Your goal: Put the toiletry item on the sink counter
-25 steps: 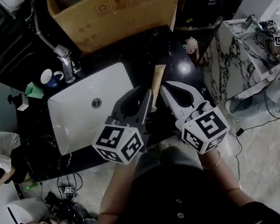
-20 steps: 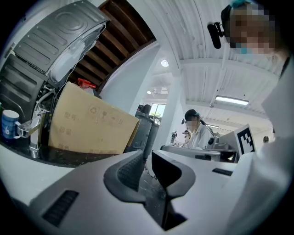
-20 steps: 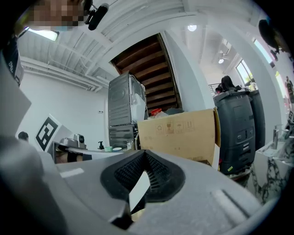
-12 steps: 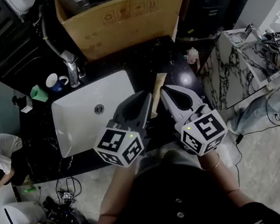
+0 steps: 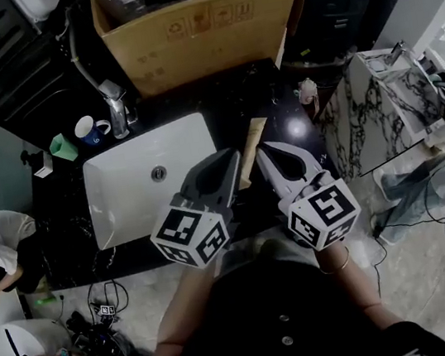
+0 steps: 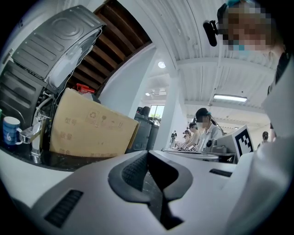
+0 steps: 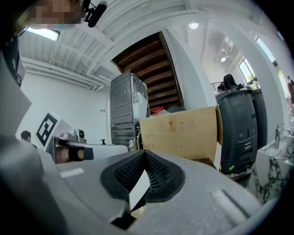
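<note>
The right gripper (image 5: 261,152) has its jaws pinched almost together on the flat tan plastic toiletry tube (image 5: 254,136). In its own view a pale sliver of the tube stands between the ribbed pads. The tube reaches forward past the jaw tips, slanting away from the person over the glossy black sink counter (image 5: 283,113). The left gripper (image 5: 234,157) sits just beside it on the left, its jaws closed together with nothing between them. The white rectangular basin (image 5: 136,187) lies to the left of both grippers, and the big brown cardboard box (image 5: 200,34) stands well ahead.

Compared with a second ago, the tube and grippers keep almost the same place against the basin's corner; mostly the view itself has drifted. The carry seems over, and I judge that lowering and letting go remain. Whether the tube already touches the counter cannot be told.
</note>
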`<state>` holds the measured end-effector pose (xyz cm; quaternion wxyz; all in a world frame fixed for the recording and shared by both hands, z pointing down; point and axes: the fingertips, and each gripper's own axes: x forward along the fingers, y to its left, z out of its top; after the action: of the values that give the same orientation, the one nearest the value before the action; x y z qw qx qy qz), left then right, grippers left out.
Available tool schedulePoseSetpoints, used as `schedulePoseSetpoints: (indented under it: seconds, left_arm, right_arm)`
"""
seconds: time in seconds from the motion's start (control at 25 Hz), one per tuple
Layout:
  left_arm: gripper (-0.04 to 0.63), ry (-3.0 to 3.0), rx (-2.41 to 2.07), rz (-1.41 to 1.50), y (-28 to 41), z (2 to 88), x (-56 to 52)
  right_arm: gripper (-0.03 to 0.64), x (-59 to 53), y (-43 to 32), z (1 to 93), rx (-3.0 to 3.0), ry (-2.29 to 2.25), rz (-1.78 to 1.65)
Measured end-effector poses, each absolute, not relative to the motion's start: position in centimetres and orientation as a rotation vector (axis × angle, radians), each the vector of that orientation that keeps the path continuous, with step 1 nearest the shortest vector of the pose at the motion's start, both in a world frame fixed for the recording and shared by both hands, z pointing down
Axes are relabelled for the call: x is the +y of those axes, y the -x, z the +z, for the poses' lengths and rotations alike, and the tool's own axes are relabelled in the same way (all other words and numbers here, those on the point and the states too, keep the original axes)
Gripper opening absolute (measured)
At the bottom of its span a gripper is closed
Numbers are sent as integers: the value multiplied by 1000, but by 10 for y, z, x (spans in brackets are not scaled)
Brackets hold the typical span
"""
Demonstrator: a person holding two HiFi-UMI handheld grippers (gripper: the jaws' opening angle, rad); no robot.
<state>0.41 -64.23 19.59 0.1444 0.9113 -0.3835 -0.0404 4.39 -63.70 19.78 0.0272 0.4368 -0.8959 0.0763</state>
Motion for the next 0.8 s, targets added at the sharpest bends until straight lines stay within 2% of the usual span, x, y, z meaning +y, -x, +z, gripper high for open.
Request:
schedulePoseSetpoints:
  seconds: [0.8]
  left_arm:
    - [11,-2614,-1090,-108,-11,197,-642]
  right_arm:
    - [-5,-635,-41,196,-2766,-1334,225]
